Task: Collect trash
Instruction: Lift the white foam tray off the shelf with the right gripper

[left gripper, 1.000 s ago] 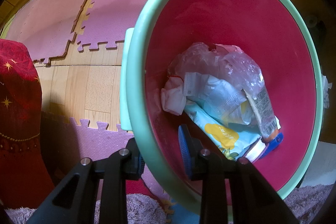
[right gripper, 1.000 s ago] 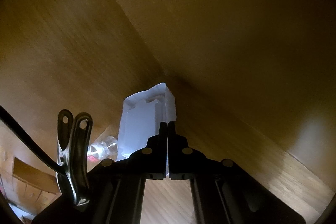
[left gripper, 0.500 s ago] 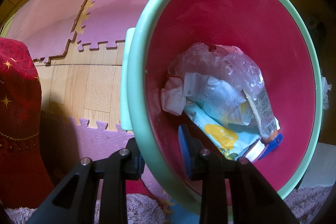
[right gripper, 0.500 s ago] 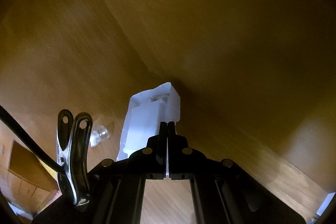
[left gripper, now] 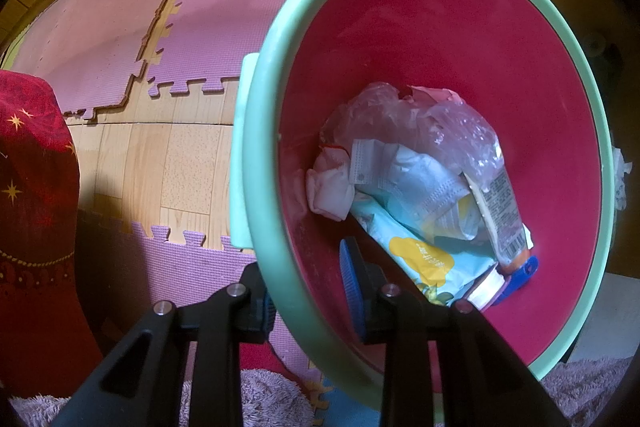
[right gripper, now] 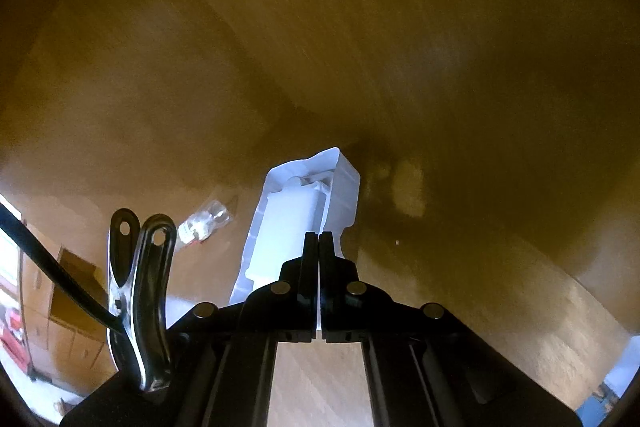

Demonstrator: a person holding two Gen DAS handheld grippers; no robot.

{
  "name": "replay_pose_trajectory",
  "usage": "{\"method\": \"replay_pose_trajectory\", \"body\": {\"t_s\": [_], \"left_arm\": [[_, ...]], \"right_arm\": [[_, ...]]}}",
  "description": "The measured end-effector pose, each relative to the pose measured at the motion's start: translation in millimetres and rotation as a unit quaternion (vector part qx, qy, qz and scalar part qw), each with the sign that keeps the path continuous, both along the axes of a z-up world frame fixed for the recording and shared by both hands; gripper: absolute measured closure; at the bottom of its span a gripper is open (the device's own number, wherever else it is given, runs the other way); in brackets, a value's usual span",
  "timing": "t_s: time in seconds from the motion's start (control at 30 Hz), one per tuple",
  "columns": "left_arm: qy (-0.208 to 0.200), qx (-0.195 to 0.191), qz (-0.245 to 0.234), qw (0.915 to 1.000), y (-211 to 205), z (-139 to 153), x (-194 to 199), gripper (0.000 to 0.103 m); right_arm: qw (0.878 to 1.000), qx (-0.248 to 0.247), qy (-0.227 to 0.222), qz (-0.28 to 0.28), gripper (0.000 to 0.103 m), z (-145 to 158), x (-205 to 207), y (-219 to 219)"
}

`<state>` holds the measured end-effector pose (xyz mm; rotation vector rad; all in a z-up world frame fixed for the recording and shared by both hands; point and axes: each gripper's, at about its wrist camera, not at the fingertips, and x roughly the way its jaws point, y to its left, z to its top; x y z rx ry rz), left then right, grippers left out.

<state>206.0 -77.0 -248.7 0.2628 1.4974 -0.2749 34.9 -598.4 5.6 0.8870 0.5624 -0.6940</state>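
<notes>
Right hand-held gripper (right gripper: 319, 241) pinches white tray (right gripper: 298, 211) (edge only).

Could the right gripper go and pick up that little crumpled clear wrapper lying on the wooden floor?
Probably not right now. The right gripper is shut on a white plastic tray, so it has no free grip. The clear wrapper lies in the open, nothing covering it.

Pink and purple foam puzzle mats (left gripper: 224, 39) on pale wood-pattern floor (left gripper: 176, 163), beside red star-patterned cloth (left gripper: 36, 187).
</notes>
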Motion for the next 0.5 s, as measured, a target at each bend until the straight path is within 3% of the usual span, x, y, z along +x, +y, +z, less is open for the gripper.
{"method": "replay_pose_trajectory", "body": {"t_s": [0.5], "left_arm": [[0.000,0.000,0.001,1.0000,0.6,0.3,0.2,0.073]], "right_arm": [[0.995,-0.020,0.054,0.085,0.102,7.8,2.2,2.3]]}}
